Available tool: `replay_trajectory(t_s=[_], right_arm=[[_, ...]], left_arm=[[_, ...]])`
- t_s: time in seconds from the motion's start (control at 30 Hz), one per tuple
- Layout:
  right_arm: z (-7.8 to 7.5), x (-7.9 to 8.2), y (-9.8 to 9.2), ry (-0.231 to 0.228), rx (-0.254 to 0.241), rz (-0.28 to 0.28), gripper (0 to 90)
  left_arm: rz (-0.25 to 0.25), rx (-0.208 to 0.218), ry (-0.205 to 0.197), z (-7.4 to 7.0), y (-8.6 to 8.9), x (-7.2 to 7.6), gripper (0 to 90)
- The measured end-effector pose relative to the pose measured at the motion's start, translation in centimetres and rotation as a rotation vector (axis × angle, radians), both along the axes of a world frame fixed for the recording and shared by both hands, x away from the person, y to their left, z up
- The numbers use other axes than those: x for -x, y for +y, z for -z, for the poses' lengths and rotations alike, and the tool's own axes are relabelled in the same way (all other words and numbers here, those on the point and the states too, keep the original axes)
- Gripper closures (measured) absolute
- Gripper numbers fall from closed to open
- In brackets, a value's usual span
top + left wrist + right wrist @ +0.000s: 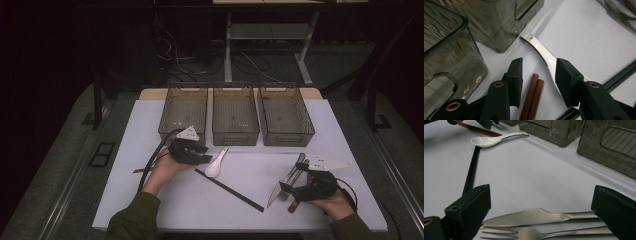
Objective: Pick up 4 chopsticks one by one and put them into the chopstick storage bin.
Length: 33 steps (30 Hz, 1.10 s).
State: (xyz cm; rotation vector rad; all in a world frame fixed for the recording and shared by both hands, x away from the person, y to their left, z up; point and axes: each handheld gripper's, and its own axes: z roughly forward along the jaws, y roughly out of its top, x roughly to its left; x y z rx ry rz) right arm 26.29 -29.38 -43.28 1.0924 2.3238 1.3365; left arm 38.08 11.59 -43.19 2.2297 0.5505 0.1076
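Three smoky translucent plastic bins (235, 116) stand in a row at the far side of the white table (175, 200), nothing visible inside; left hand-held gripper (537, 80), jaws apart, straddles brown wooden chopsticks (531, 97) beside the white ceramic spoon (544, 53); right hand-held gripper (541, 207) gapes over the steel knife (536, 216) and steel fork (529, 233), near right.

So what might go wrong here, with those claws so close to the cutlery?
The left gripper straddles two brown chopsticks with the white spoon beside one pad, so it might nudge the spoon or grab just one stick. The right gripper, wide open, frames both knife and fork; closing could pinch both or push them apart.
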Motion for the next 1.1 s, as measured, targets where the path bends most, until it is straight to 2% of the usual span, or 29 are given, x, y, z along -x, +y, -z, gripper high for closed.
replay_trajectory(t_s=[0.17,0.23,0.43,0.53,1.1], right_arm=[[0.02,0.0,0.01,0.003,0.0,-0.002,2.5],[0.02,0.02,0.04,0.003,0.001,-0.005,2.5],[-0.01,0.06,0.01,0.001,-0.001,-0.005,2.5],[0.02,0.01,-0.02,0.002,0.001,-0.006,2.5],[0.06,0.01,-0.01,0.006,0.004,-0.005,2.5]], left_arm=[[0.01,-0.051,0.006,0.39,0.05,-0.09,60.9],[0.015,-0.086,0.001,0.55,0.02,-0.04,61.8],[0.029,-0.125,0.007,0.81,0.48,0.02,64.1],[0.021,-0.127,0.02,1.03,0.68,0.01,66.1],[0.027,-0.132,0.014,1.04,0.87,-0.14,71.9]])
